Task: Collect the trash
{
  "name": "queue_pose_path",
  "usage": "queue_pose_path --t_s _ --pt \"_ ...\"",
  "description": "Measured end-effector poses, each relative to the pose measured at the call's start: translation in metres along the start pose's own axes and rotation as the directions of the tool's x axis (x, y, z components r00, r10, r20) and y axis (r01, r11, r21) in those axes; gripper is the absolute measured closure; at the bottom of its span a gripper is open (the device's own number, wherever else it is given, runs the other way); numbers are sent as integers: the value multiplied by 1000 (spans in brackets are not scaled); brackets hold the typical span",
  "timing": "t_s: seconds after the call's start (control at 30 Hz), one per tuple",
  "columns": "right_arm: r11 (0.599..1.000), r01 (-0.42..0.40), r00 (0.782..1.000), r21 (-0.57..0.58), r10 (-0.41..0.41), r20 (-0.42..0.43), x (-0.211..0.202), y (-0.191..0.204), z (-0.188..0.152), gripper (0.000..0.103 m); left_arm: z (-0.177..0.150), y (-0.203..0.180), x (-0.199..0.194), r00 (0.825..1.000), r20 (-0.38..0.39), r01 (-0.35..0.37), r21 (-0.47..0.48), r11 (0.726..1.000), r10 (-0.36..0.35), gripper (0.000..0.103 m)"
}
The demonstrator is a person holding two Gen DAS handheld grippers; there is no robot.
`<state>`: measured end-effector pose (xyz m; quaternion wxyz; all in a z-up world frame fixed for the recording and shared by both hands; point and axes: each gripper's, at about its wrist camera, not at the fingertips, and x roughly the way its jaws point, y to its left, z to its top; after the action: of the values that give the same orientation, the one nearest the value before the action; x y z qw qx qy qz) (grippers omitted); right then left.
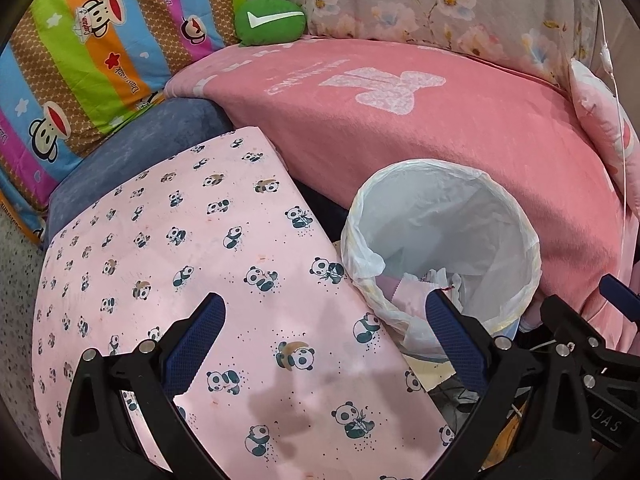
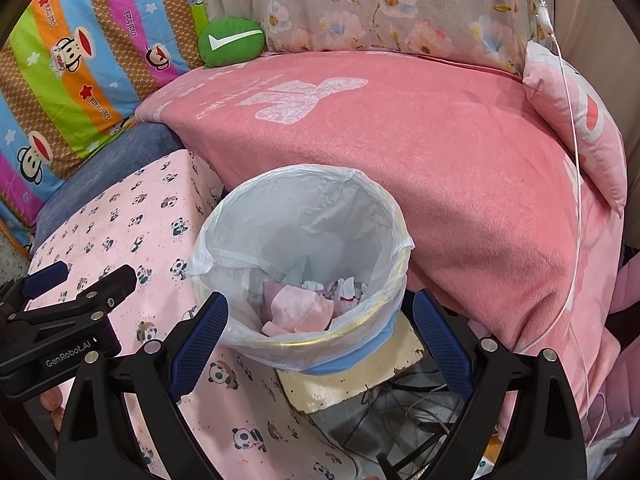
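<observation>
Home bedroom — pink blanket (image 2: 420, 152), pillows (image 1: 80, 60)

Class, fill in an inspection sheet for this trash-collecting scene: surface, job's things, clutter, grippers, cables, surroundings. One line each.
Surface: panda cloth, pink, a few small stains, no loose trash seen on it.
Job's things: bin with white liner, standing between the panda cloth and the pink blanket; pink and white scraps lie at the bottom.
Clutter: green cushion at the back; nothing else loose seen.
Grippers: left gripper open and empty over the panda cloth; right gripper open and empty at the bin's near rim.
Cables: dark wires on the floor below the bin; thin white cord hanging at right.
Surroundings: striped monkey bedding, floral fabric, small pink pillow.
</observation>
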<state>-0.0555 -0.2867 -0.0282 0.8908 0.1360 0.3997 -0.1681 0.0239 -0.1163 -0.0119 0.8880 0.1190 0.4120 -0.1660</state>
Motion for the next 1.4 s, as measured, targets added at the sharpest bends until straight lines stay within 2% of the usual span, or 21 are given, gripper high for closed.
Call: queue_pose_path --t_s 1.4 --pt "1000 21 1000 -5 -21 -21 8 -3 -10 11 -10 -3 7 999 -33 6 -2 1000 -6 7"
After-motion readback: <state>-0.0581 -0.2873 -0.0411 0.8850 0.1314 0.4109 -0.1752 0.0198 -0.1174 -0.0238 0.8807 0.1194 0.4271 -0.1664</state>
